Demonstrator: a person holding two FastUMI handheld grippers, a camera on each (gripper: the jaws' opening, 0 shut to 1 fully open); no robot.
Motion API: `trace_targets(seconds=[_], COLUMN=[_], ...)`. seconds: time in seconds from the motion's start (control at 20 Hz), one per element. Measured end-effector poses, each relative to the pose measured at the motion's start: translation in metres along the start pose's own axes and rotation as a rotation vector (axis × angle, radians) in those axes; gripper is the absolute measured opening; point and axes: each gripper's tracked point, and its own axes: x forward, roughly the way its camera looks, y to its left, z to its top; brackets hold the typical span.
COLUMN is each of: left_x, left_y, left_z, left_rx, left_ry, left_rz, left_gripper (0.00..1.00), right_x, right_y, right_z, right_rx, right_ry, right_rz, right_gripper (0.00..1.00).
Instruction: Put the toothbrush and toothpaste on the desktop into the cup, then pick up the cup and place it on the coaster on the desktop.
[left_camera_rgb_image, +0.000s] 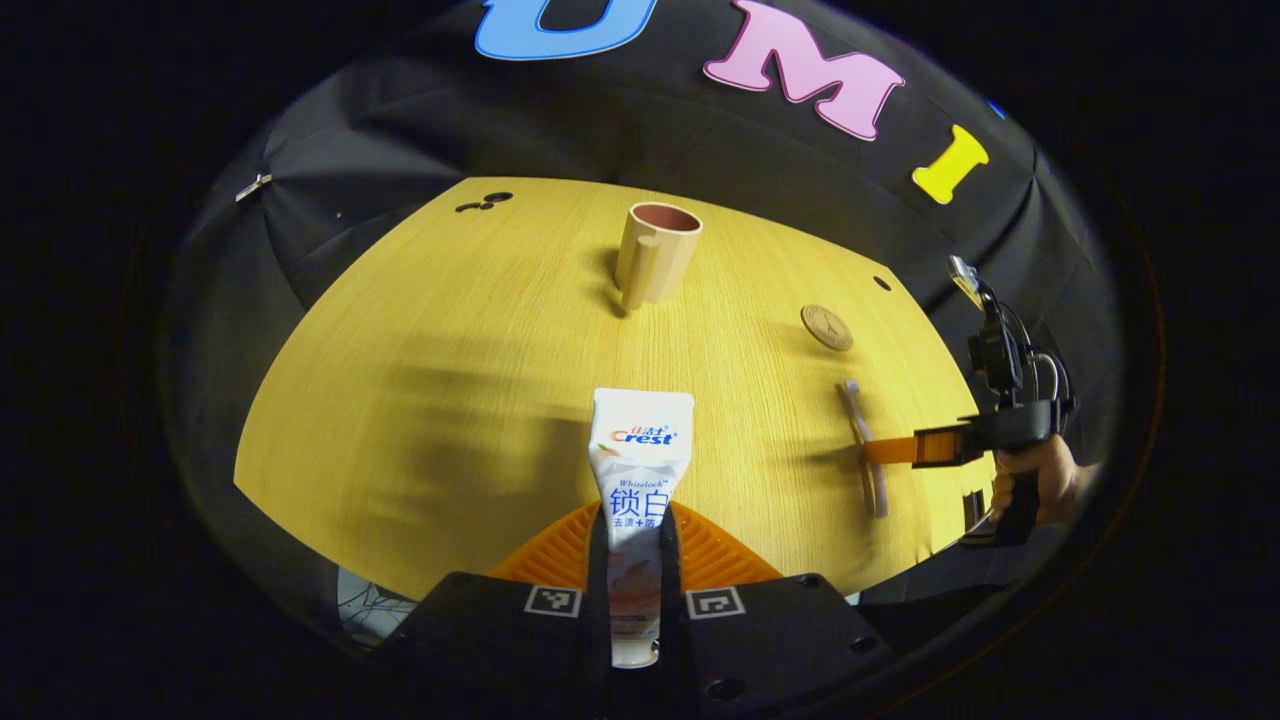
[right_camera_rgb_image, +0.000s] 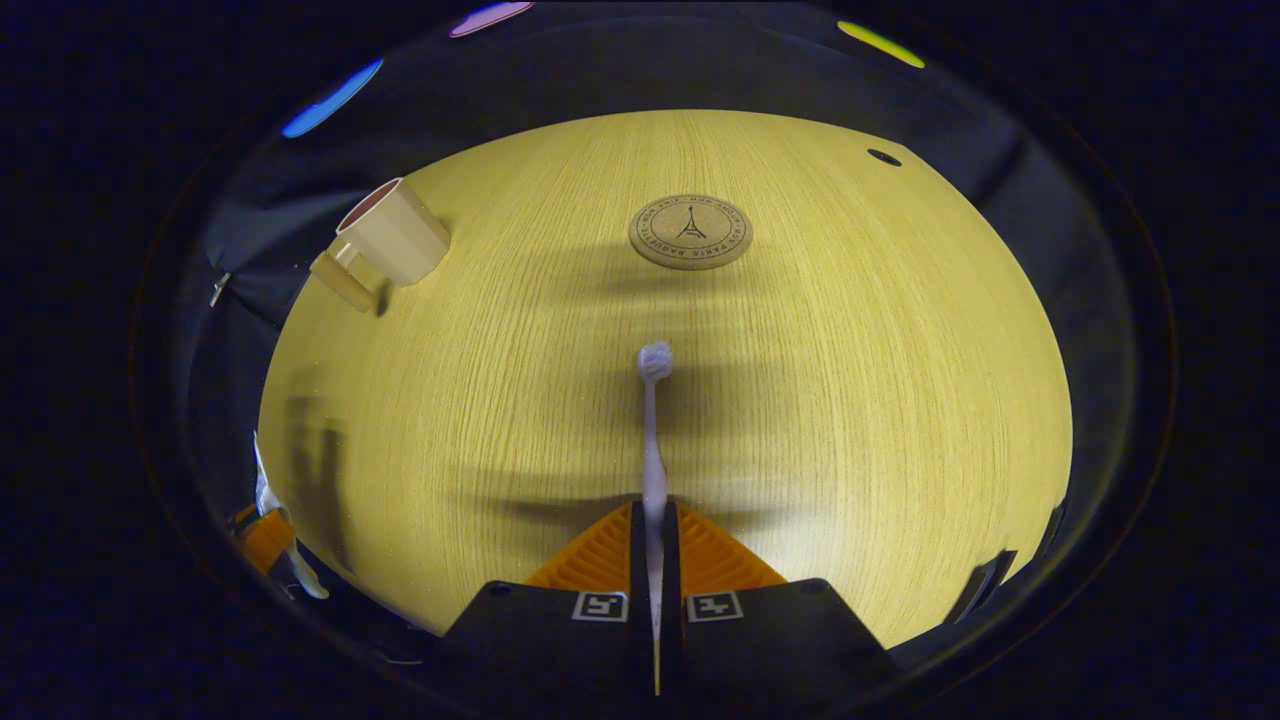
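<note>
My left gripper (left_camera_rgb_image: 637, 520) is shut on a white toothpaste tube (left_camera_rgb_image: 640, 450), which points forward above the wooden desktop (left_camera_rgb_image: 430, 400). Straight ahead stands a beige cup (left_camera_rgb_image: 657, 252), upright and empty, handle toward me. To the right, a round cork coaster (left_camera_rgb_image: 827, 327) lies flat. In the right gripper view, my right gripper (right_camera_rgb_image: 655, 520) is shut on a white toothbrush (right_camera_rgb_image: 652, 430), bristles forward, with the coaster (right_camera_rgb_image: 690, 231) beyond it and the cup (right_camera_rgb_image: 392, 243) at far left. The left gripper view has the right gripper (left_camera_rgb_image: 872, 450) clamping the toothbrush (left_camera_rgb_image: 868, 470) crosswise.
A hand (left_camera_rgb_image: 1040, 485) holds the right gripper's grip at the desktop's right edge. Small dark holes (left_camera_rgb_image: 483, 202) mark the far left corner, and another hole (right_camera_rgb_image: 884, 157) sits at the far right. The left gripper (right_camera_rgb_image: 265, 535) appears at the left edge of the desktop (right_camera_rgb_image: 850, 400).
</note>
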Motion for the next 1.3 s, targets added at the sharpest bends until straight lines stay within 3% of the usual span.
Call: trace_targets(seconds=[0.15, 0.55, 0.6, 0.7, 1.0, 1.3], left_x=[-0.004, 0.000, 0.002, 0.008, 0.045, 0.097], left_y=[0.008, -0.013, -0.018, -0.026, -0.047, -0.057], left_z=[0.031, 0.155, 0.173, 0.207, 0.284, 0.321], left_rx=[-0.011, -0.024, -0.022, -0.012, 0.010, -0.028], left_ry=[-0.055, -0.231, -0.254, -0.300, -0.418, -0.503], left_rz=[0.000, -0.098, -0.111, -0.131, -0.195, -0.282], left_gripper=[0.24, 0.23, 0.28, 0.23, 0.23, 0.23], right_x=[-0.011, -0.050, -0.054, -0.063, -0.083, -0.095], right_y=[-0.008, -0.012, -0.012, -0.011, -0.016, -0.032], right_z=[0.008, 0.030, 0.032, 0.036, 0.034, 0.023], right_rx=[0.024, 0.073, 0.080, 0.082, 0.115, 0.153], right_ry=[-0.019, -0.101, -0.111, -0.136, -0.154, -0.155], right_rz=[0.006, 0.056, 0.062, 0.071, 0.078, 0.062], right_gripper=[0.07, 0.06, 0.06, 0.06, 0.06, 0.06])
